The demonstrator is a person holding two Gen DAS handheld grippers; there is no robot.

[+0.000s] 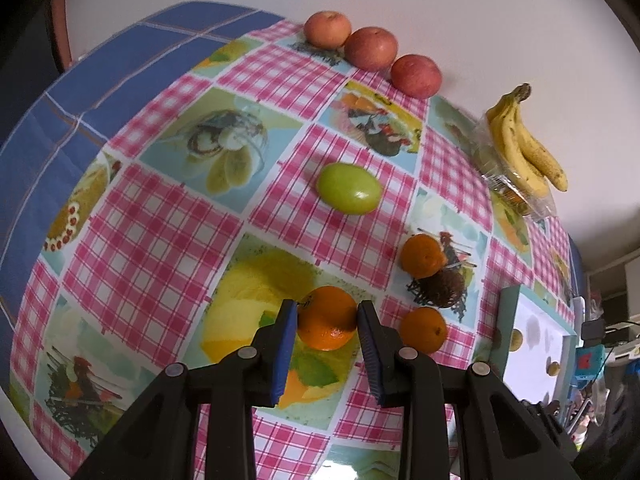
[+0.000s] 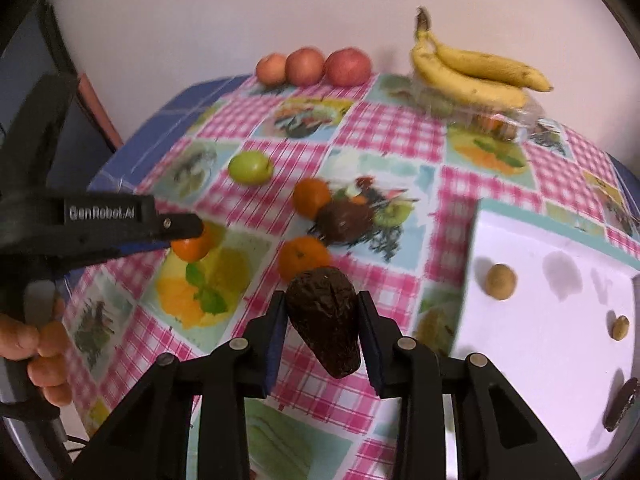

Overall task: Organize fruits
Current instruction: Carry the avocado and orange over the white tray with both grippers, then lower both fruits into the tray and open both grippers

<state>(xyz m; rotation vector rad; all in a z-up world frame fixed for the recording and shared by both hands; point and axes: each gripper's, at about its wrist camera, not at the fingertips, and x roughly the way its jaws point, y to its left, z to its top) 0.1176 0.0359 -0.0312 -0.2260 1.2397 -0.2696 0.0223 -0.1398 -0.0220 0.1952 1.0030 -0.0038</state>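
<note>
- left claw (image 1: 327, 316) closed around an orange (image 1: 327, 317), blue pads on both its sides; fruit low over the checked surface (image 1: 160, 216), can't tell if it's touching
- right claw (image 2: 322, 320) grips a dark avocado (image 2: 325, 320), fat end forward, narrow end back toward camera, lifted clear of the cloth
- two more oranges (image 1: 423, 329) loose just right of the held one; second avocado (image 2: 343, 220) touching the far orange
- green fruit (image 1: 349, 188) alone mid-surface; three apples (image 1: 371, 49) lined up at the back wall, bananas (image 1: 528, 140) on a clear plastic pack at back right
- white tray (image 2: 560, 320) at right holds a couple of small brown fruits and a dark item at its near edge
- likely step: group like with like; keep the squeeze light on the avocado, looks soft and wrinkled
- pinch the orange across its widest part so it doesn't roll out, set down next to the other two without knocking them
- keep both claws apart, they work close here
</note>
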